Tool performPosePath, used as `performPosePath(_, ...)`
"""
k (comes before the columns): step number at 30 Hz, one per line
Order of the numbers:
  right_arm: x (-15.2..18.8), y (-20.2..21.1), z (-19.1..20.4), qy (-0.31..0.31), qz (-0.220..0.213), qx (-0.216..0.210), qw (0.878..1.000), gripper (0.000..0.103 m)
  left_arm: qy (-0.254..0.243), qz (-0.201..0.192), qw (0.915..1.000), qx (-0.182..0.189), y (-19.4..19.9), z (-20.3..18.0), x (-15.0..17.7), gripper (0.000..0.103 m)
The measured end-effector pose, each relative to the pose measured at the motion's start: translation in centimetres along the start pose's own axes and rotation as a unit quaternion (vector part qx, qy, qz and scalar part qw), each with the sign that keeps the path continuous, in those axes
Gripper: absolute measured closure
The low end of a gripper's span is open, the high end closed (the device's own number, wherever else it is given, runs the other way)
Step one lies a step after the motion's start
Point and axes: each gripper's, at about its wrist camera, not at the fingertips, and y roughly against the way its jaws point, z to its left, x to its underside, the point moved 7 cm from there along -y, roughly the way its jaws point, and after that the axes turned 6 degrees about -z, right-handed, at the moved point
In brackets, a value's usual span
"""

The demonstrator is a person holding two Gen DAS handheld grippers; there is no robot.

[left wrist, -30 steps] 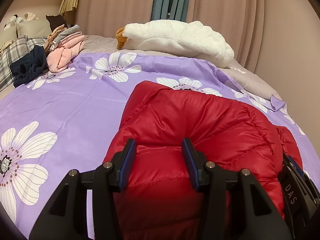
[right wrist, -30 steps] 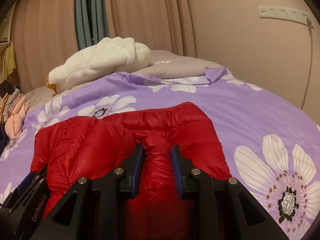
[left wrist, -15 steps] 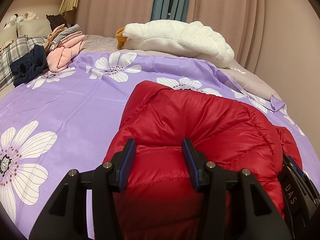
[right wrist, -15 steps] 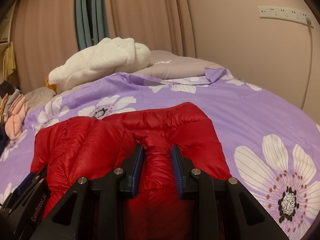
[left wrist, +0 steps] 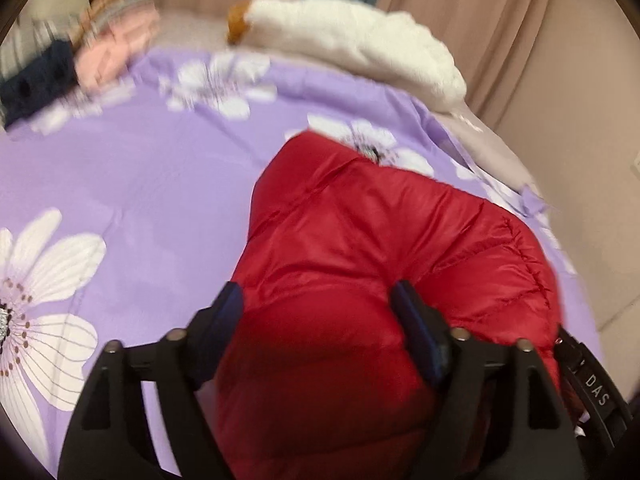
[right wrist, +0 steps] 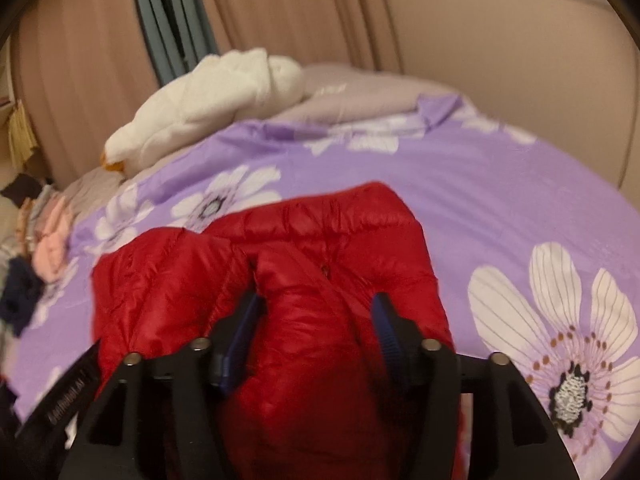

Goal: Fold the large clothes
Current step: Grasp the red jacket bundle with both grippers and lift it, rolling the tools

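Red jacket (left wrist: 360, 280) is lying folded on the flowered bedspread (left wrist: 140, 200). Left tool (left wrist: 316, 312) and right tool (right wrist: 316, 316) have just been opening, jaws standing apart around its puffy fabric. White fleece (left wrist: 360, 40) is lying at 12 o'clock.

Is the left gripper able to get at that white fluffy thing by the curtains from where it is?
Probably not yet: the left gripper, jaws just opened, straddles the red jacket; the white fleece lies across the bed, nothing between.
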Motion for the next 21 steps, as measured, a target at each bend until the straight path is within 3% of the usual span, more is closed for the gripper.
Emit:
performPosePath(4, -0.2, 1.7, -1.2, -0.009, 0.050, -0.022, 0.998, 0.008, 0.035, 0.058, 0.9953, 0.069, 1.9, 1.5, -0.6, 0.019)
performPosePath(9, 0.7, 3.1, -1.9, 0.005, 0.104, -0.077, 0.992, 0.008, 0.075, 0.120, 0.9784, 0.151, 3.5, 3.3, 0.9, 0.015)
performPosePath(12, 1.7, 2.7, -2.9, -0.054, 0.131, -0.114, 0.983, 0.008, 0.102, 0.169, 0.9595, 0.201, 3.2, 3.5, 2.8, 0.015)
performPosePath(13, 2.2, 2.4, -3.3, -0.084, 0.138, -0.132, 0.978, 0.007, 0.115, 0.181, 0.9517, 0.220, 3.1, 3.4, 3.3, 0.015)
performPosePath(17, 5.5, -0.1, -4.6, -0.228, 0.197, -0.216, 0.929, 0.001, 0.179, 0.228, 0.9065, 0.307, 1.9, 1.8, 4.7, 0.012)
performPosePath(18, 6.3, -0.7, -4.6, -0.261, 0.206, -0.241, 0.912, 0.001, 0.180, 0.239, 0.9001, 0.317, 1.4, 1.2, 5.0, 0.007)
performPosePath(19, 6.7, -1.0, -4.5, -0.278, 0.204, -0.261, 0.901, 0.001, 0.172, 0.245, 0.8988, 0.320, 0.9, 0.7, 5.3, 0.006)
performPosePath(21, 6.6, -1.0, -3.7, -0.260, 0.188, -0.281, 0.905, 0.001, 0.158, 0.248, 0.8962, 0.332, 0.2, -0.2, 5.5, 0.004)
